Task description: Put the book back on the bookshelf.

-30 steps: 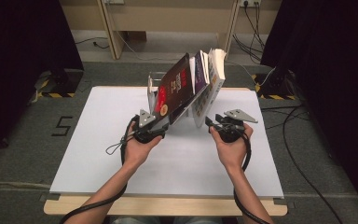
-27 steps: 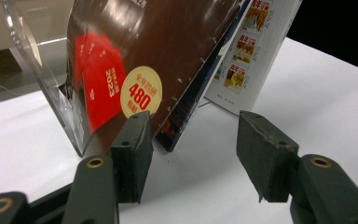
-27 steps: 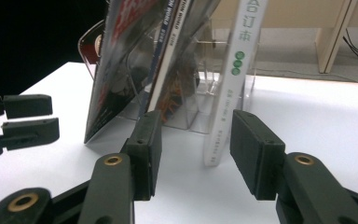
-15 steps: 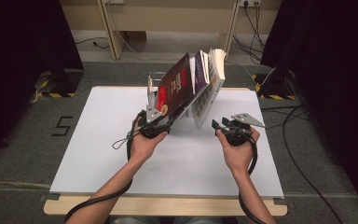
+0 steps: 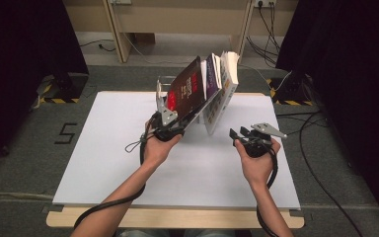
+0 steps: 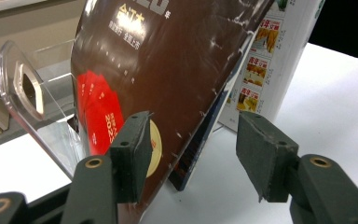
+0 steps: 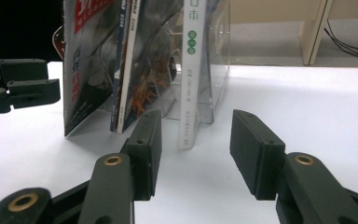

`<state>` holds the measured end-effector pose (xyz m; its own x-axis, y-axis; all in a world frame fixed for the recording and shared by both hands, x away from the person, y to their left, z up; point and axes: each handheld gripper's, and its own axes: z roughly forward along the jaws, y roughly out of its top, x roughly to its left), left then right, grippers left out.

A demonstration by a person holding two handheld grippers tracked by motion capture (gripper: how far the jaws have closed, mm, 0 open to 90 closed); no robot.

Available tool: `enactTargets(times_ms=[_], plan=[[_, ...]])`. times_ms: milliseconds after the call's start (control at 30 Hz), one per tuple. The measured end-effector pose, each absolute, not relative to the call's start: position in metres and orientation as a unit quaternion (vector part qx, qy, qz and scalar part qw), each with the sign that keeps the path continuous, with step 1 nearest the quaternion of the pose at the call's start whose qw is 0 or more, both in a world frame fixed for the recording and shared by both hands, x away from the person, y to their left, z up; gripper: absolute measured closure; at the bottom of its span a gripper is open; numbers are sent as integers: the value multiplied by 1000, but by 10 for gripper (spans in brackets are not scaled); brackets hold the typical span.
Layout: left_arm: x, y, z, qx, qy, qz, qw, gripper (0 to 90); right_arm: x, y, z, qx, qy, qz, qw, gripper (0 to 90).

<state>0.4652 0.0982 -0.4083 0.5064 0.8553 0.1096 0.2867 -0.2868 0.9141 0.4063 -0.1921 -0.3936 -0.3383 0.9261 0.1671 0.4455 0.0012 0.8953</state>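
From my remote seat I saw grey carpet (image 5: 24,148), black curtains (image 5: 24,49) on both sides, wooden furniture legs (image 5: 116,34) behind, and cables (image 5: 321,148) trailing right.

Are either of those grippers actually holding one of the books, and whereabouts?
Nothing is held. The left gripper stands open around the brown book's lower corner; the right gripper is open, empty.
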Motion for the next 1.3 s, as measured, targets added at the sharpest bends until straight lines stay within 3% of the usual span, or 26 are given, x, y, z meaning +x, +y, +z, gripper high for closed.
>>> enactTargets(times_ms=[933,1133,1300], plan=[[484,64,-388,739,365,356,441,461,407,-196,-398,524,660,478,246,541],[489,55,-383,736,363,367,438,512,407,-197,-398,526,659,480,243,541],[490,49,-375,733,357,390,428,618,407,-197,-398,526,659,480,242,541]])
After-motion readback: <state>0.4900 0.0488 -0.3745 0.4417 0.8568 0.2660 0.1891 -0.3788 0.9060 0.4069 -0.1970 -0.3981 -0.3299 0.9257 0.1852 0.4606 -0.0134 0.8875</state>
